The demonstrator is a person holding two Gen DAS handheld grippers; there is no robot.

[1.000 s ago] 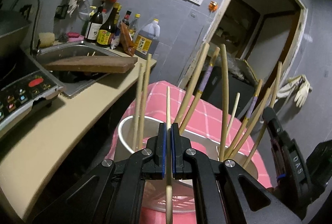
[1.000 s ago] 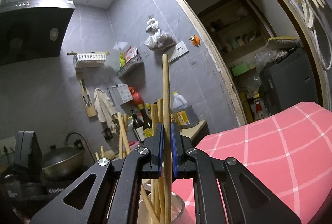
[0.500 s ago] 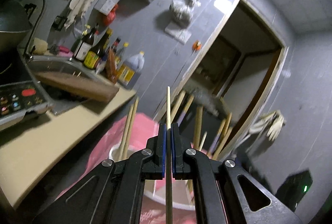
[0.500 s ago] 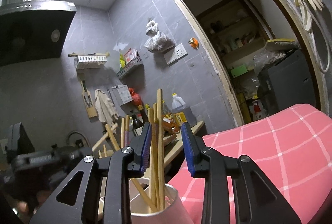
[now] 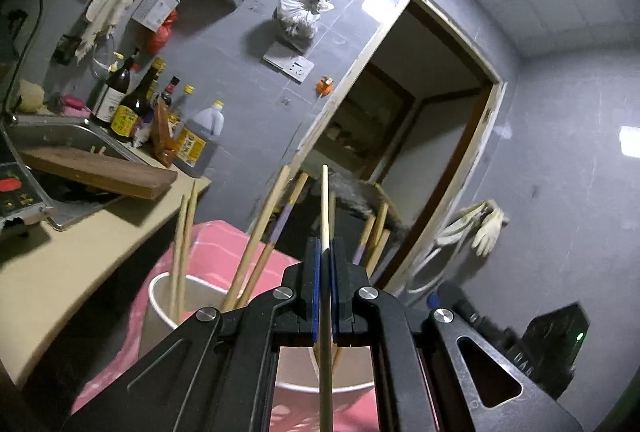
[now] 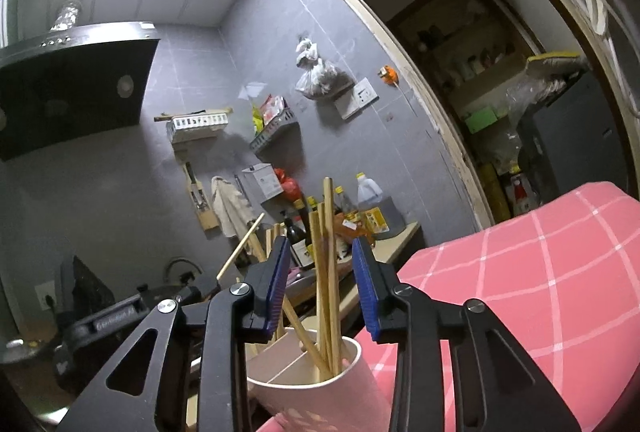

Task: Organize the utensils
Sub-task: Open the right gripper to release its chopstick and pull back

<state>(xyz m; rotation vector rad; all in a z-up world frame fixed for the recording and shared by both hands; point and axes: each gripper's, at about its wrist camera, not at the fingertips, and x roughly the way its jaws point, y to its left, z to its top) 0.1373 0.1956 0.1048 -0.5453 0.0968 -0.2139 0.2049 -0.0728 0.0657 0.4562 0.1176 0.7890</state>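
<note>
My left gripper (image 5: 325,248) is shut on a single pale chopstick (image 5: 325,200), which stands upright between the blue pads just above the white divided holder cup (image 5: 160,296). Several wooden chopsticks (image 5: 260,232), some with purple bands, lean in that cup. In the right wrist view the cup (image 6: 352,380) sits below my right gripper (image 6: 320,252). Its jaws stand apart, and the chopsticks (image 6: 328,216) in the cup rise between them without touching the pads. The left gripper's dark body (image 6: 112,316) shows at the left, its chopstick (image 6: 240,248) slanting up.
The cup stands on a pink checked cloth (image 6: 540,272). A beige counter (image 5: 80,252) runs to the left with a sink (image 5: 60,136), a wooden board (image 5: 100,172) across it and several bottles (image 5: 128,104). An open doorway (image 5: 420,132) lies beyond.
My right gripper opened and let go of its chopstick, which now stands in the cup. My left gripper rose and tilted upward, lifting its chopstick higher over the cup.
</note>
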